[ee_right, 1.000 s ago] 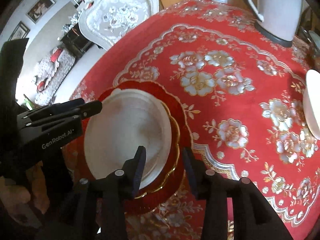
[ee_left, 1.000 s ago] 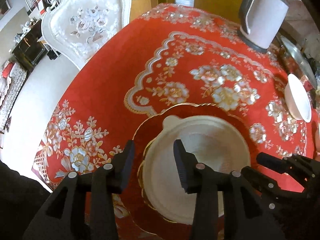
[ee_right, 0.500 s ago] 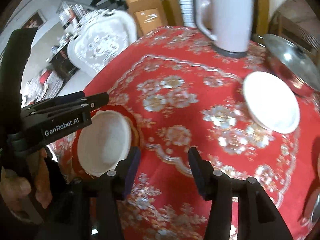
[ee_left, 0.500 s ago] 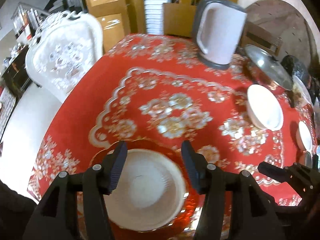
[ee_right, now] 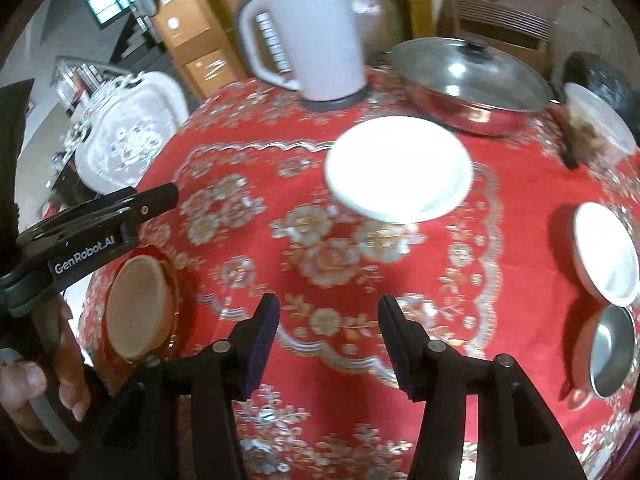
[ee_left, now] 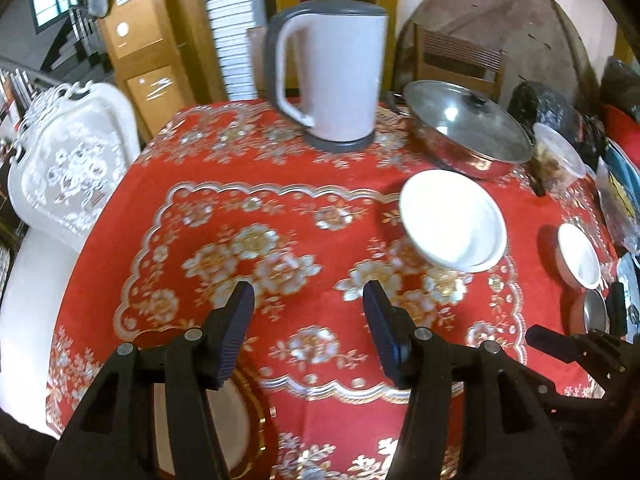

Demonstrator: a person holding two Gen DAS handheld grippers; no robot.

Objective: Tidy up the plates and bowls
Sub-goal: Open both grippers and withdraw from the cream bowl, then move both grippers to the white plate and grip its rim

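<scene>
As both hover above the tablecloth (ee_left: pixel 280 208), left claw (ee_left: pixel 308 336) apart, right claw (ee_right: pixel 328 344) apart, empty.

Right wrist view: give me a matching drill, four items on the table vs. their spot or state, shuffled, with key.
Items:
1. kettle
2. lidded pan
3. big white bowl
4. cream plate

Places or states:
A. on the red gold-rimmed plate, near left edge
B. far side of the table, handle to the left
C. mid-table, beyond the open tongs
D. far right, glass lid on

Pairs: 1-B, 2-D, 3-C, 4-A
</scene>
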